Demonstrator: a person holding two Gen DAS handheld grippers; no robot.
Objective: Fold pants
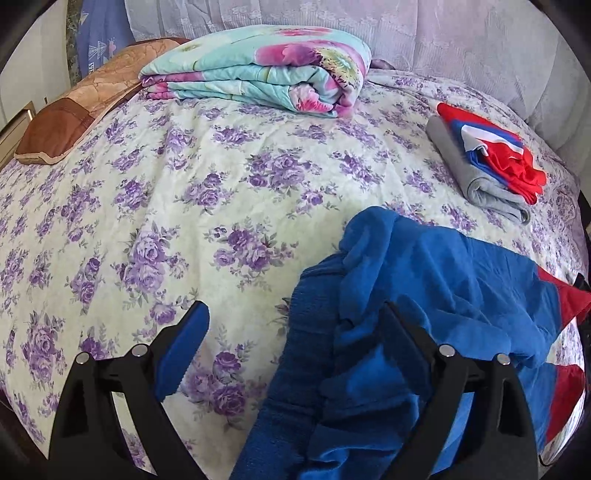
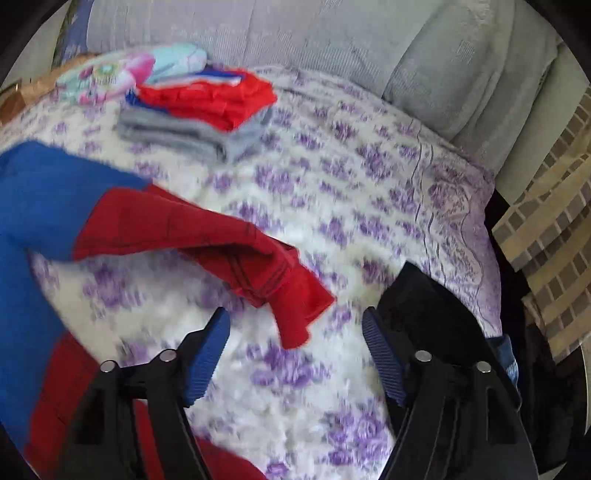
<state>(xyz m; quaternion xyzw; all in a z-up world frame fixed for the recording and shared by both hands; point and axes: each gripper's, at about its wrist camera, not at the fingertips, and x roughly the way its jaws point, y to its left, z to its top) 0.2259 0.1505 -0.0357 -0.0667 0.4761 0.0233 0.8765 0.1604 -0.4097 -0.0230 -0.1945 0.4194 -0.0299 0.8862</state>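
Pants in blue and red lie crumpled on the bed, waistband between the left tool's spread, empty jaws. Right tool, equally open and empty, hovers near a red leg; best to spread the legs flat before any fold.

A bed covered by a cream bedspread printed with purple flowers fills the room, lit by soft daylight. Behind it hangs a pale lace curtain, with a folded floral quilt and a brown pillow lying at the far edge and a small stack of folded clothes well apart to the right. Beside the bed, the floor is laid with small beige and brown tiles.
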